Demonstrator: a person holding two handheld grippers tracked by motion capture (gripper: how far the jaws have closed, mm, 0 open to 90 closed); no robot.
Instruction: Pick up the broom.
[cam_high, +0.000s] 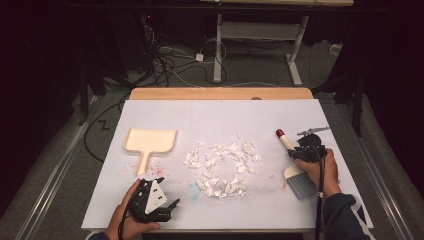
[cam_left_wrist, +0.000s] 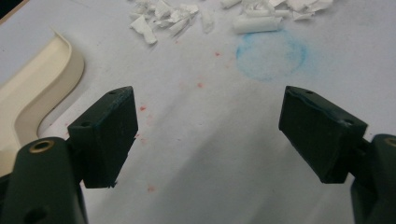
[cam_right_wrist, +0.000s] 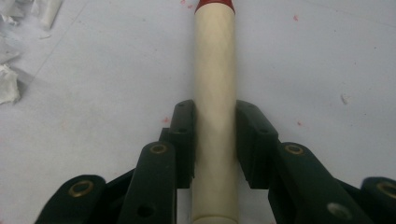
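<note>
With the right gripper (cam_right_wrist: 215, 140) clamped on the brush handle (cam_right_wrist: 214, 70) at the table's (cam_high: 210, 110) right, lift should stay level; left gripper (cam_left_wrist: 208, 135) sat apart near the dustpan (cam_high: 150, 141), scraps (cam_high: 222, 167) between.

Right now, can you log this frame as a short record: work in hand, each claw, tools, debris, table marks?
work: sweeping scraps
right claw: shut on cream wooden brush handle with red tip
left claw: open, empty, low over white table sheet
brush head: grey bristles, near right edge
cream plastic dustpan: flat, left of scraps
white paper scraps: loose pile, centre
marks: blue chalky ring, red specks
</note>
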